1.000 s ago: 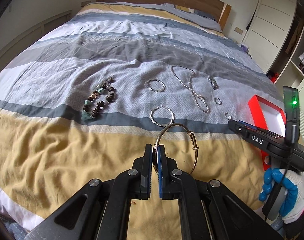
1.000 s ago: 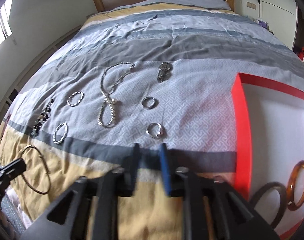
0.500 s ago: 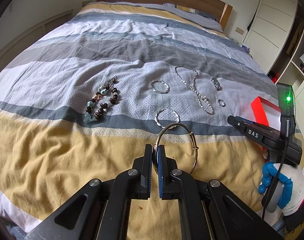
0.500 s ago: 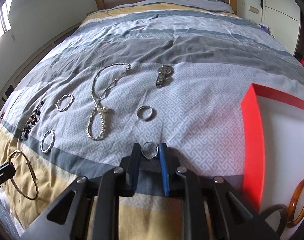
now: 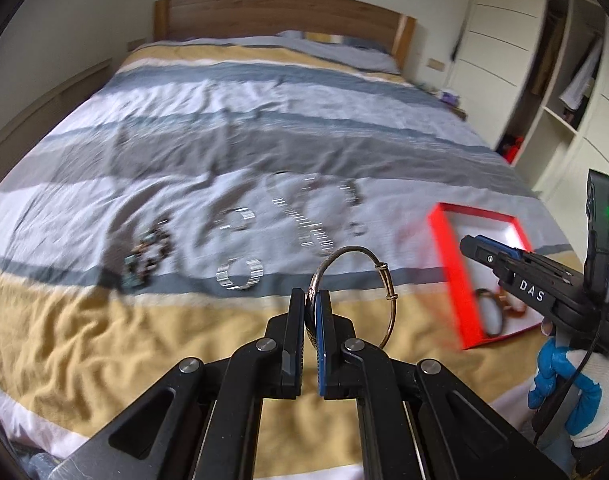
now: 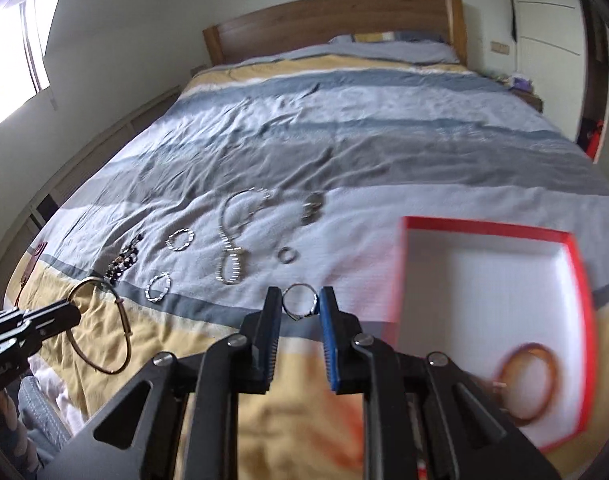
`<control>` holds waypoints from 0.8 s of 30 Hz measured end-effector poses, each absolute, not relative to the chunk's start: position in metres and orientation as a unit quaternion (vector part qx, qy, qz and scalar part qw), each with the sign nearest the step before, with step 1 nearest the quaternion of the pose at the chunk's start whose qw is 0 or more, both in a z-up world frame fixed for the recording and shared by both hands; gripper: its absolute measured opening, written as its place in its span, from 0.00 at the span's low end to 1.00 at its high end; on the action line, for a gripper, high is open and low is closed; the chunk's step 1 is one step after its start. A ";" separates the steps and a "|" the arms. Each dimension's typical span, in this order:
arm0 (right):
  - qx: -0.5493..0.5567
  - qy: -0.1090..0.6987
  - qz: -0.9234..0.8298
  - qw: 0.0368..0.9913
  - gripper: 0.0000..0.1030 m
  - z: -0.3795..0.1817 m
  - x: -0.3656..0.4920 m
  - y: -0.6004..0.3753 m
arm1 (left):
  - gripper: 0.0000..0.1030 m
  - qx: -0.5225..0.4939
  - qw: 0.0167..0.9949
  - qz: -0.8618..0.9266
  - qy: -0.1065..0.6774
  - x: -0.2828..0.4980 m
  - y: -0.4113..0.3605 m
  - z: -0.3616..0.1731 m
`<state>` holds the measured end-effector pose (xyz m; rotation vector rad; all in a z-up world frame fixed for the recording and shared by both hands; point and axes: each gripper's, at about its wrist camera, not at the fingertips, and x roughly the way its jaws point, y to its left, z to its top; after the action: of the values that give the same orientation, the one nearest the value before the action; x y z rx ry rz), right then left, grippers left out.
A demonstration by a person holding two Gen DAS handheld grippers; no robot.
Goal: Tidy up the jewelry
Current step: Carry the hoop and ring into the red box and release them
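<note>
Both tools carried a piece of jewelry above the bed, with the red box near on the right.

The left tool (image 5: 313, 304) was clenched on the rim of a thin gold bangle (image 5: 354, 292), so the hoop stood upright and free of the bedspread (image 5: 104, 320). The right tool (image 6: 300, 304) gripped a small silver ring (image 6: 300, 307) across its width between the pads, a grip that probably stops it from slipping. The red box (image 6: 576, 280) lay open on the bed and already held amber bangles (image 6: 528, 380). Other pieces, like the chain necklace (image 6: 232, 248), waited on the bedspread in a row, well apart.
</note>
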<state>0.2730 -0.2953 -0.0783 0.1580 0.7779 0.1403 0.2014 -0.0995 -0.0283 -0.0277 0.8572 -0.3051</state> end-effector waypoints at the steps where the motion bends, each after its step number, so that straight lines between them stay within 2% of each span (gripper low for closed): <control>1: 0.077 0.376 0.061 0.921 0.17 -0.075 0.268 -0.306 | 0.05 -0.011 0.897 -0.158 0.412 0.201 -0.112 -0.026; 9: 0.078 0.390 0.006 0.918 0.17 -0.081 0.232 -0.401 | 0.05 0.014 0.879 -0.229 0.418 0.207 -0.211 -0.030; 19: 0.089 0.436 -0.002 0.896 0.17 -0.136 0.223 -0.453 | 0.05 0.086 0.847 -0.268 0.450 0.233 -0.318 -0.082; 24: 0.081 0.449 0.018 0.890 0.17 -0.151 0.228 -0.457 | 0.05 0.104 0.838 -0.258 0.469 0.250 -0.338 -0.109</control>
<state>0.2276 -0.4571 -0.1505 0.1688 0.9325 0.0372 0.2497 -0.3382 -0.1087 0.2199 0.9917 -0.5449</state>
